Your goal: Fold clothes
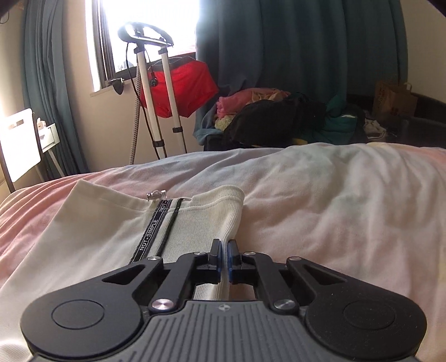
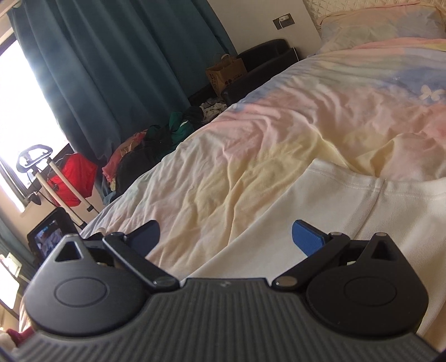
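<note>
The left claw (image 1: 224, 252) is pinched fully together on the ribbed edge of a cream garment (image 1: 111, 231), a fold of the fabric caught between its blue pads (image 1: 230, 259). The garment lies flat on the bed (image 1: 334, 200), spreading from the claw toward 10 o'clock. A black tape strip printed "NOT SIMPLE" (image 1: 150, 236) runs up it toward 12 o'clock, ending at a small clear clip (image 1: 156, 194).

In the right wrist view the right claw (image 2: 226, 236) stands wide apart, nothing between its fingers; it hangs over the garment's (image 2: 348, 211) near edge, which fills the view from 6 to 3 o'clock, its stitched hem (image 2: 348, 182) at 2 o'clock.

Beyond, the pastel duvet (image 2: 278, 144) lies rumpled, with a pillow (image 2: 384, 22) at 1 o'clock. Past the bed's far side sits a pile of clothes (image 1: 278, 114), a garment steamer stand (image 1: 156, 83) with a red bag (image 1: 192, 86) at 11 o'clock, a brown paper bag (image 1: 393, 100), and dark teal curtains (image 1: 301, 47) beside a bright window (image 1: 147, 22).
</note>
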`<state>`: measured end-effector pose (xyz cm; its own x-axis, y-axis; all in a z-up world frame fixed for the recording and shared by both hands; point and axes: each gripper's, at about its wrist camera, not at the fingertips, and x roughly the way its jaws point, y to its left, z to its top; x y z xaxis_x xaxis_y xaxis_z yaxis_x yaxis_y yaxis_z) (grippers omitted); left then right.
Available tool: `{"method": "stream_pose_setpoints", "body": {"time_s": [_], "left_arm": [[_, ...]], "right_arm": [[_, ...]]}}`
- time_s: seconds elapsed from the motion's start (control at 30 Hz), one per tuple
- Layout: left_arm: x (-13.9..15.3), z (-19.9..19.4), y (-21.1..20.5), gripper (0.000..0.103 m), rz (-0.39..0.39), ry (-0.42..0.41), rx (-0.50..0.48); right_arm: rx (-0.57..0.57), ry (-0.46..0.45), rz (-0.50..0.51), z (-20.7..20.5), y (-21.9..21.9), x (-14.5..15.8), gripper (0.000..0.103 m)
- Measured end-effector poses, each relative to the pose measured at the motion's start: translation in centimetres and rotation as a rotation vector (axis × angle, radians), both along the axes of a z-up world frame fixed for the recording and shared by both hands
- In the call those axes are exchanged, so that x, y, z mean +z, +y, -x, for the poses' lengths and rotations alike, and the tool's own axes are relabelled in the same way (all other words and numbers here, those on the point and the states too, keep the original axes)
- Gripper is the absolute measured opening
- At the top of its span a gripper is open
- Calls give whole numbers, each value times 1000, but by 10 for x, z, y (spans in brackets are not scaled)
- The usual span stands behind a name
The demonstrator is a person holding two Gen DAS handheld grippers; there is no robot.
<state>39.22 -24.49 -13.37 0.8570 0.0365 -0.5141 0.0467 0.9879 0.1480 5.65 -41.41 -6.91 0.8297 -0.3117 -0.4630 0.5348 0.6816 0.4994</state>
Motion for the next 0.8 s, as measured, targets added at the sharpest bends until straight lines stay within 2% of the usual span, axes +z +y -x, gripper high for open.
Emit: {"method": "stream_pose_setpoints", "body": {"time_s": [0.07,0.13,0.27,0.33,0.47,0.5,0.6,0.67,0.73,0.8], "left_arm": [[11,9,-5,4,3,-42,-14],[26,23,-14,3,37,-77,-68],[66,75,-57,3,91,-161,-337],[78,97,-81,3,130,-147,-464],[74,134,-117,7,152,-88,-667],[72,141,-122,10,150,-74,-694],[60,153,-115,28,116,-37,-666],[52,161,-111,67,93,-13,-648],[51,170,-86,76,99,-11,-607],[57,187,-48,77,100,-23,-559]], "right_arm": [[-10,-8,9,3,0,2,103],[-21,-13,16,6,1,3,103],[-41,-20,25,10,0,5,103],[-59,-26,34,13,-2,6,103],[-123,-58,41,23,-11,9,103],[-139,-67,43,26,-13,10,103],[-171,-83,29,32,-21,9,103],[-173,-84,11,34,-26,8,103],[-166,-85,-3,34,-28,6,103],[-155,-91,-16,33,-29,6,103]]}}
